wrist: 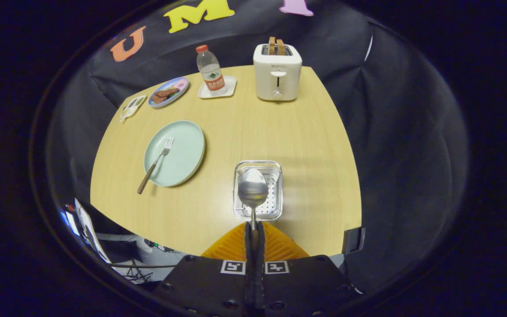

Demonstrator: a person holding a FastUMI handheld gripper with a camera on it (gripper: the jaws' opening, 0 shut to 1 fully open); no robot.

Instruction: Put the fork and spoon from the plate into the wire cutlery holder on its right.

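My gripper [253, 231] is shut on the handle of a metal spoon [253, 189], whose bowl points forward and hangs over the wire cutlery holder [275, 169]. The holder stands on the wooden table just ahead of my fingers. Left of the holder lies a pale green plate [187, 147]. A fork [156, 164] with a brown handle rests on the plate, its tines toward the plate's middle and its handle sticking out over the near rim.
At the table's far side stand a white toaster [277, 72] with bread slices, a water bottle [211, 70] on a small white tray, a plate of food [168, 92] and a small white dish [132, 107]. The table's near edge lies just before my fingers.
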